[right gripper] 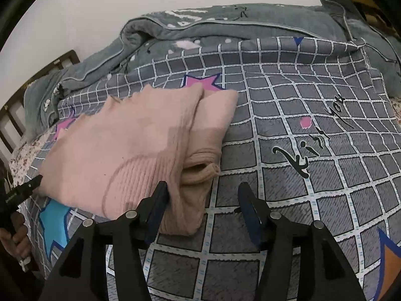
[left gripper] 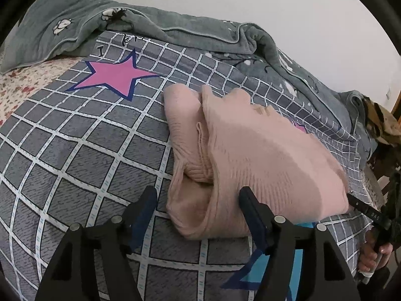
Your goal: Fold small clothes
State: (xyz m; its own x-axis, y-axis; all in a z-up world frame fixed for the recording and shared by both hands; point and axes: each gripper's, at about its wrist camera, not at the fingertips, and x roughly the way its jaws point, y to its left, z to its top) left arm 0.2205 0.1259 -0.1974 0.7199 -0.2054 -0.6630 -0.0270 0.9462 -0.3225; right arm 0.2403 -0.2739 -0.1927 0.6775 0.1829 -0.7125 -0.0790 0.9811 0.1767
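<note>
A pink knit sweater point(left gripper: 250, 150) lies folded on the grey checked bedspread point(left gripper: 62, 138); it also shows in the right wrist view point(right gripper: 130, 145). My left gripper point(left gripper: 198, 195) is open, its jaws spread on either side of the sweater's near left edge, its right finger against the knit. My right gripper point(right gripper: 203, 190) is open, its left finger touching the sweater's near right corner, its right finger over bare bedspread point(right gripper: 313, 188). Each gripper's tip shows at the edge of the other's view, at the sweater's side.
A rumpled grey-green blanket point(left gripper: 175, 25) lies along the far side of the bed, against a white wall. A wooden bed frame point(right gripper: 15, 115) stands at the left. A floral sheet point(left gripper: 22, 85) shows at the bedspread's edge. A pink star point(left gripper: 117, 75) is printed on the bedspread.
</note>
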